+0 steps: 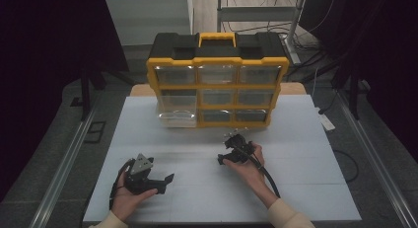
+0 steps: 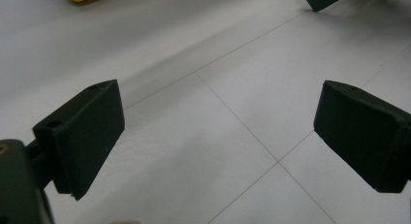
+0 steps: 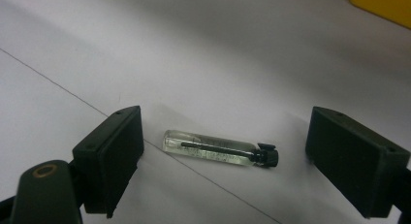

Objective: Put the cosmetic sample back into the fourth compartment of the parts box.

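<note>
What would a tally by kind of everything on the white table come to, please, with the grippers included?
Drawer organizer, yellow and black: 1
Small glass vial with black cap: 1
Handheld grippers, left gripper and right gripper: 2
Total: 4

Table (image 1: 296, 188): drawer cabinet (image 1: 217, 80) stands at the far middle, with one lower-left drawer (image 1: 176, 118) pulled out toward me. My right gripper (image 1: 236, 141) sits just in front of the cabinet, right of centre; a small vial (image 3: 218, 149) lies flat on the table between its spread jaws, touching neither. My left gripper (image 1: 165, 181) rests nearer me, to the left, jaws apart over bare table.
</note>
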{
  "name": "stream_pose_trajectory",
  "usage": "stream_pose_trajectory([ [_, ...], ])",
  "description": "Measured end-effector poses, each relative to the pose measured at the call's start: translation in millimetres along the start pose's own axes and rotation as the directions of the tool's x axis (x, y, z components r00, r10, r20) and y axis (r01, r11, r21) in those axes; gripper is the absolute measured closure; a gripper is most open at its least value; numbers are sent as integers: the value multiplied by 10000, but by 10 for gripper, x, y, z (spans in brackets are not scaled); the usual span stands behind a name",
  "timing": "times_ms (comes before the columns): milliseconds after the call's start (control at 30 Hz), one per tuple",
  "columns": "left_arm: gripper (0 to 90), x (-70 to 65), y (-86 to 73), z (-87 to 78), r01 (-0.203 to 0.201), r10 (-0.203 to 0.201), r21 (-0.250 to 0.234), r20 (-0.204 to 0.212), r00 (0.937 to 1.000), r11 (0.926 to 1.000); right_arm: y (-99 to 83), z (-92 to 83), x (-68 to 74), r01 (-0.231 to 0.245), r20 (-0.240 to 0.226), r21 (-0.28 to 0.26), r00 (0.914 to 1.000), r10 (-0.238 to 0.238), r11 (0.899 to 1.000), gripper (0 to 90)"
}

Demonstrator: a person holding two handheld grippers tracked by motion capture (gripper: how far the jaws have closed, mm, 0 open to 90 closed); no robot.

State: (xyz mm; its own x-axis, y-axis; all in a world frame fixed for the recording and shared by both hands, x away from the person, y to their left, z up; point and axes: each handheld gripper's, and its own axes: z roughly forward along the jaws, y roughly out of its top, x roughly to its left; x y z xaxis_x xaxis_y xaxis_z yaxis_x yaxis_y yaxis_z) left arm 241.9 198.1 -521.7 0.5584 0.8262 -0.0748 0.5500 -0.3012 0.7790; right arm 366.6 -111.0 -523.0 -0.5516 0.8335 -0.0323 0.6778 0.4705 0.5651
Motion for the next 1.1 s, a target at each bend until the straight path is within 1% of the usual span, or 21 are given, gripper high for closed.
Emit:
stream_pose_trajectory([
  [167, 50, -1, -2, 4, -15, 15, 17, -11, 10000, 10000, -5, -10, 10, -155, 123, -76, 9998, 156, 9999, 193],
  [400, 50, 4, -10, 1, -2, 2, 34, -33, 10000, 10000, -12, -37, 60, -50, 193, -123, 9998, 52, 9999, 295],
  [467, 50, 5, -10, -1, -7, 7, 28, -39, 10000, 10000, -12, -40, 64, -81, 172, -135, 9998, 83, 9999, 307],
  [600, 50, 4, -12, -1, -34, 34, 40, -36, 10000, 10000, -14, -53, 75, -81, 196, -183, 9998, 85, 9998, 380],
  [633, 51, 4, -12, -1, -34, 34, 40, -36, 10000, 10000, -14, -53, 75, -81, 196, -183, 9998, 85, 9998, 380],
  [667, 50, 4, -13, -1, -37, 37, 40, -38, 10000, 10000, -15, -61, 72, -108, 195, -186, 9997, 111, 9998, 402],
  [833, 51, 6, -14, -4, -29, 30, 26, -46, 10000, 10000, -17, -63, 74, -60, 243, -164, 9997, 64, 9998, 407],
  [1100, 51, 10, -16, 0, -18, 18, 32, -23, 10000, 10000, -20, -69, 52, -28, 162, -244, 9999, 31, 9997, 409],
])
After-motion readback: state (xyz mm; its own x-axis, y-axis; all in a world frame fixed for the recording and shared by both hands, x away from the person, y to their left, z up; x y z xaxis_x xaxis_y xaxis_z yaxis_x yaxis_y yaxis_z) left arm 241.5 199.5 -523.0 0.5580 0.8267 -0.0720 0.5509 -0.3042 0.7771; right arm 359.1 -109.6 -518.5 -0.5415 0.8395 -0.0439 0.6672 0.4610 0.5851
